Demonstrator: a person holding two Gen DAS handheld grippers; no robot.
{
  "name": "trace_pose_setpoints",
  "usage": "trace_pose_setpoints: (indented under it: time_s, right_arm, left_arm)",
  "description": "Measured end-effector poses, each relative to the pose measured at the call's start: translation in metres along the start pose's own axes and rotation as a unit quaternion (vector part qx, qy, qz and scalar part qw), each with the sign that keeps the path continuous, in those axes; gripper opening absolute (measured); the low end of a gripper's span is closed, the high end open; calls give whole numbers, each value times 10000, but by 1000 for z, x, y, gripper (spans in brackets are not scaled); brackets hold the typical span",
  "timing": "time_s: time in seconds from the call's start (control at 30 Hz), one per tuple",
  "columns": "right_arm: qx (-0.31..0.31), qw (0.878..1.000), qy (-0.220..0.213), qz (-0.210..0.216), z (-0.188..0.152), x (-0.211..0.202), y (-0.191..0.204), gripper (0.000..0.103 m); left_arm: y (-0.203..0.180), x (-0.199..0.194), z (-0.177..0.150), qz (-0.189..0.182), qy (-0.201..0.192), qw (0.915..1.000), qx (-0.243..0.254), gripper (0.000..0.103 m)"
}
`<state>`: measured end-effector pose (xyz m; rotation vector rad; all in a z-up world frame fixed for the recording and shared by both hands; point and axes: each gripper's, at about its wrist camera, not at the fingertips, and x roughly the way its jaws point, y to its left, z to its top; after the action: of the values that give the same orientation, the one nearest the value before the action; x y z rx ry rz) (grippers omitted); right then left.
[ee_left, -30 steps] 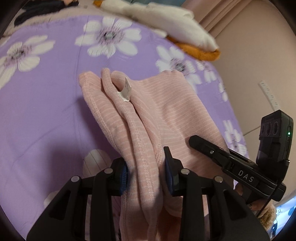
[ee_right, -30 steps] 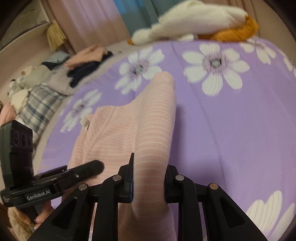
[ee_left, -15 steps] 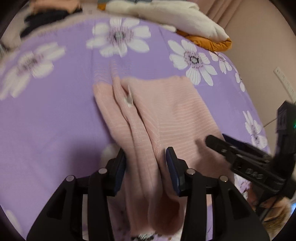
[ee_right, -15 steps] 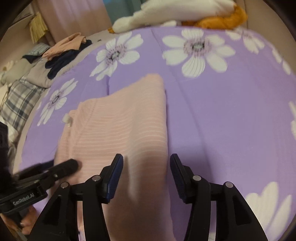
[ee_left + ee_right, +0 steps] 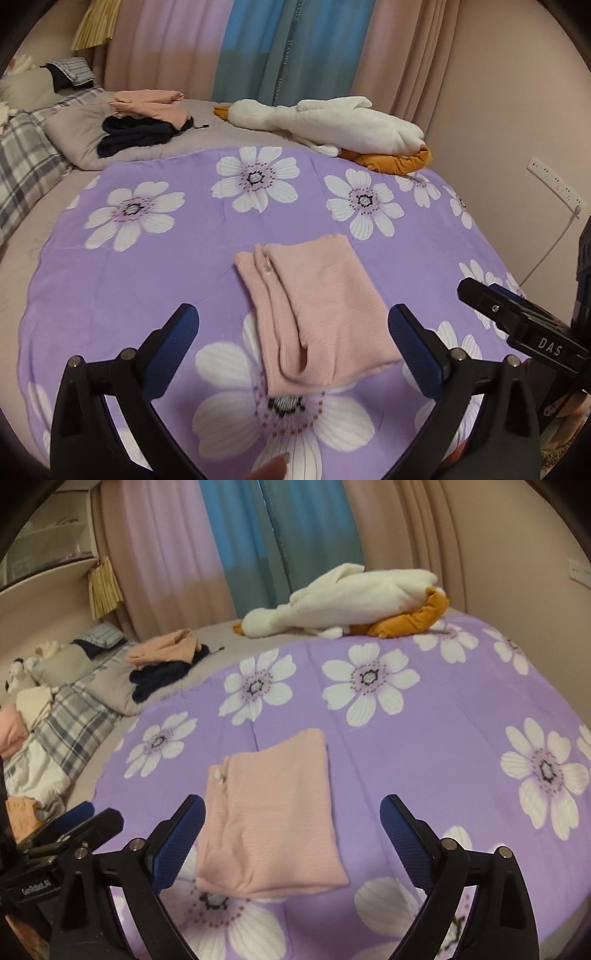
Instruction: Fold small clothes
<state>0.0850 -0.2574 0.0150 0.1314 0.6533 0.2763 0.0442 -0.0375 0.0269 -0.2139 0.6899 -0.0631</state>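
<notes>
The folded pink garment lay flat on the purple flowered sheet, at the centre of both frames, its small white label showing near the left fold. Your left gripper hung over the near end of the garment with its blue-padded fingers spread wide, gripping nothing; your right gripper was likewise spread and empty, one finger on either side of the garment and clear of it.

Beyond the sheet, in the upper part of each frame, lay a white plush goose with orange feet, and to its left a stack of folded clothes, pink over dark. A plaid quilt filled the left edge.

The left view alone showed a wall socket strip with a cord at far right, and your right gripper entering at the lower right. The right view alone showed further crumpled clothes at far left, and your left gripper at the lower left.

Bare sheet lay open on every side of the garment, widest to the right in the right view.
</notes>
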Motion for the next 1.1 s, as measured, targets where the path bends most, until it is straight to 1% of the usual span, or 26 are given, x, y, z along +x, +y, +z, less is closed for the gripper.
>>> trace_pose_setpoints:
  time_s: [0.1,0.17,0.27,0.5,0.63,0.83,0.97,1.1]
  right_arm:
    - [-114,9997,-25,-209,-7,-6,2,95]
    - [-130,9995,-35,-275,-10,-9,3,95]
    - [-92,9997,-16,-226,-13,-15,2,95]
    - [-96,9992,-41,-386,-20,-22,3,95]
    - [-114,9992,-23,-390,-22,-21,6,95]
    - [-122,9989,23,-455,-25,-20,8,95]
    - [-76,9993,37,-375,-25,-20,8,95]
    - [-116,9989,10,-447,-25,-21,11,95]
  left_arm:
    - [-2,-8,-9,118,41,9999,37,102]
    - [-3,-11,-13,184,47,9998,44,102]
    - [-4,-14,-18,101,72,9999,-2,102]
    - [-5,-20,-24,22,136,9999,-42,102]
    - [-1,-20,-26,-165,207,9995,-157,102]
    - [2,-24,-28,-167,192,9995,-180,102]
    - [4,-26,-28,-179,168,9995,-191,102]
    - [8,-24,-29,-278,239,9990,-264,102]
